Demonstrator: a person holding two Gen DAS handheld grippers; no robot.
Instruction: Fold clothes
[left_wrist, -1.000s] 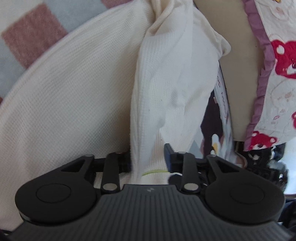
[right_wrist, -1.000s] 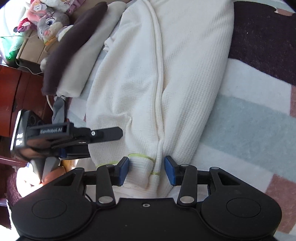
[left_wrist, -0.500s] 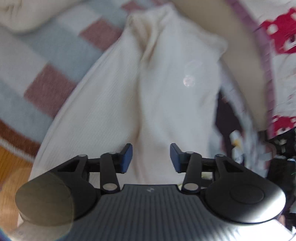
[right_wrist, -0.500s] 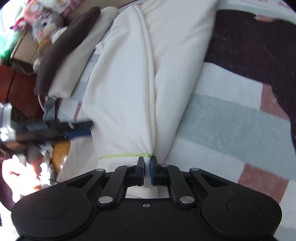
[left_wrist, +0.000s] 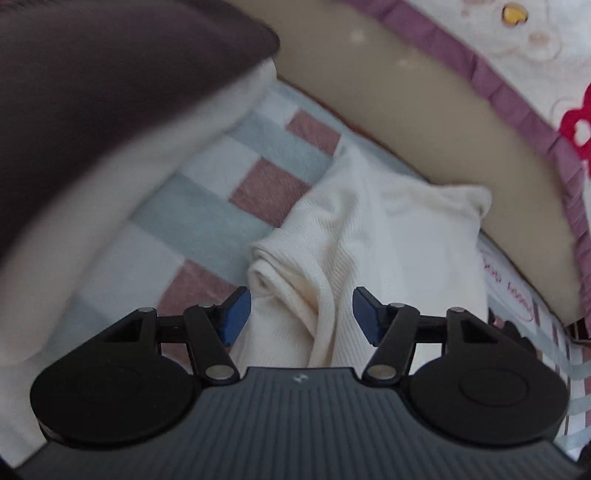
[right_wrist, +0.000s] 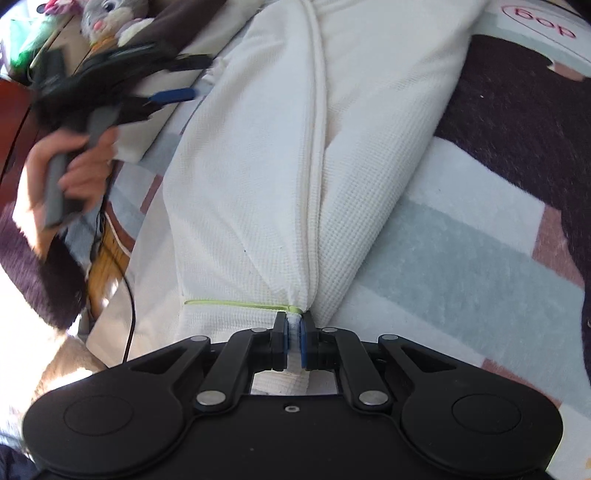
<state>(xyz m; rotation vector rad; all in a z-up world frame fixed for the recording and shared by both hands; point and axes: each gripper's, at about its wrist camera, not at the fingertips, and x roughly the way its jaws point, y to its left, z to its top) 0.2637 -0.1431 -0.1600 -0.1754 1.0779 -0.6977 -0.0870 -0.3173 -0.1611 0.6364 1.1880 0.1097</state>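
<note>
I see the cream garment (right_wrist: 295, 155) stretched long across the checked blanket (right_wrist: 461, 258), bunched, not yet a neat fold. My right gripper (right_wrist: 294, 334) pinches its green-stitched hem; my left gripper (left_wrist: 301, 314) hangs spread above the other end.

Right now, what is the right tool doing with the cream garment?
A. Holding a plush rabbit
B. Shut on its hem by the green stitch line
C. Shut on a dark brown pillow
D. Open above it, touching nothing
B: in the right wrist view the right tool is shut with a bunch of the cream garment pinched between its blue pads, right at the green stitch line.
</note>
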